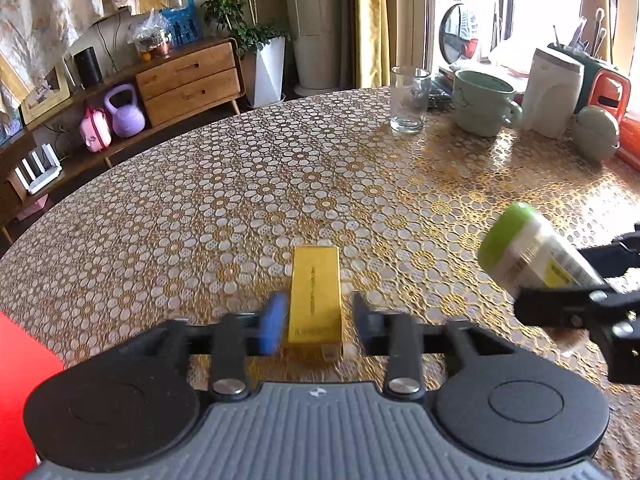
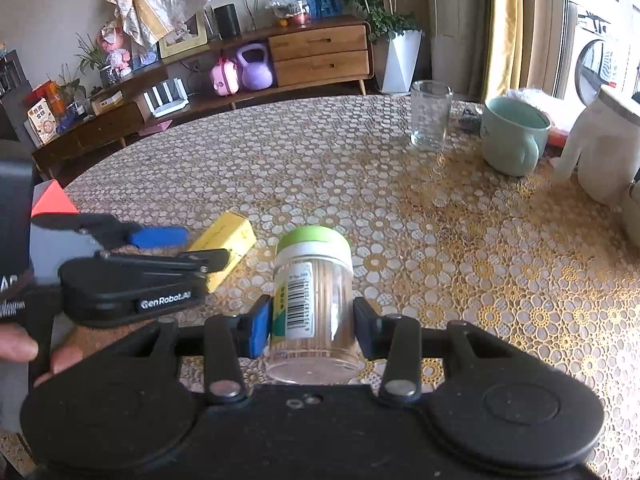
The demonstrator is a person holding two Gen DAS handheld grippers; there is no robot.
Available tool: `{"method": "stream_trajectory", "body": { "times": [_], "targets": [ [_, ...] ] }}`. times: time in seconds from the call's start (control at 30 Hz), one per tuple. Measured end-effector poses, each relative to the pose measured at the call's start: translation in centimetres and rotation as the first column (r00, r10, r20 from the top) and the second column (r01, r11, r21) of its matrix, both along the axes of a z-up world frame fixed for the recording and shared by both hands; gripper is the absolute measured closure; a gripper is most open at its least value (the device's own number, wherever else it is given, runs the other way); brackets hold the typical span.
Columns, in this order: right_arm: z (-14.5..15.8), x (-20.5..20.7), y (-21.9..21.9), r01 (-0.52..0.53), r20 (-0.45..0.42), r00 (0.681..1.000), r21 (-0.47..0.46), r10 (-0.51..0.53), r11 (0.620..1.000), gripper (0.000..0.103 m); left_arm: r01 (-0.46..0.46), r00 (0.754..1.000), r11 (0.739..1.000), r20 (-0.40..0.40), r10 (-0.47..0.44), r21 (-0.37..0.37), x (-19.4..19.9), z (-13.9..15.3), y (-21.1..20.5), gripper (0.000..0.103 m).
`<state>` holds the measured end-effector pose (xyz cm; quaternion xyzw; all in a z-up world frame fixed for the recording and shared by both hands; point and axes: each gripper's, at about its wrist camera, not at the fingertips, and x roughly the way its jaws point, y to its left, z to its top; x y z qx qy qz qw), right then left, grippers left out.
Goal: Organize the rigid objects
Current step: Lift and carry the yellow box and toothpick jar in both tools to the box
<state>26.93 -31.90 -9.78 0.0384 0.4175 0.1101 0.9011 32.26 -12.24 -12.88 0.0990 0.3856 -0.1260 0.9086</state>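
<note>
Toothpick jar [image 2: 313,304] in right claw [image 2: 312,328]

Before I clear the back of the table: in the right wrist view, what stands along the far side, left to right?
Clear glass → green mug → white appliance, partly cut off by the right edge of the view.

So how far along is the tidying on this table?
Nothing looks placed yet. In hand: the right gripper is shut on the toothpick jar, lifted and tilted. The left gripper is open around the gold box, which lies on the table. Left: grasp the box, place both.
</note>
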Motion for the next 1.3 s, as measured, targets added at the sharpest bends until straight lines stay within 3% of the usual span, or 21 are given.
{"method": "stream_trajectory", "body": {
  "times": [0.1,0.23,0.47,0.6,0.7,0.93,1.3],
  "targets": [
    [-0.5,0.2,-0.5,-0.002,-0.007,1.000,0.008,0.002,1.000,0.062,0.015,1.000,0.997,0.020,-0.014,-0.072,0.5,0.1,0.3,0.043],
    [-1.0,0.7,-1.1,0.007,-0.011,1.000,0.014,-0.007,1.000,0.062,0.016,1.000,1.000,0.012,-0.016,0.011,1.7,-1.1,-0.9,0.042],
    [-1.5,1.0,-1.2,0.013,-0.019,1.000,0.013,-0.012,1.000,0.062,-0.019,1.000,1.000,-0.023,0.019,-0.017,3.0,-2.7,-0.5,0.044],
    [-1.5,0.9,-1.1,0.014,-0.019,1.000,0.012,-0.013,1.000,0.062,-0.009,1.000,0.999,-0.019,0.009,-0.031,2.9,-2.7,-0.4,0.073],
    [-1.4,0.7,-0.9,0.015,-0.018,1.000,0.008,-0.015,1.000,0.062,-0.014,1.000,1.000,-0.019,0.014,-0.015,2.7,-2.6,-0.7,0.074],
    [0.1,-0.6,-0.2,0.003,-0.002,1.000,-0.008,-0.003,1.000,0.062,-0.033,0.999,0.999,-0.023,0.032,-0.013,0.6,-1.3,0.2,0.074],
    [3.4,-5.3,3.5,-0.058,0.032,0.998,-0.002,0.058,0.998,0.062,-0.078,0.997,0.994,-0.022,0.077,-0.079,-5.3,3.0,3.4,0.074]
  ]
}}
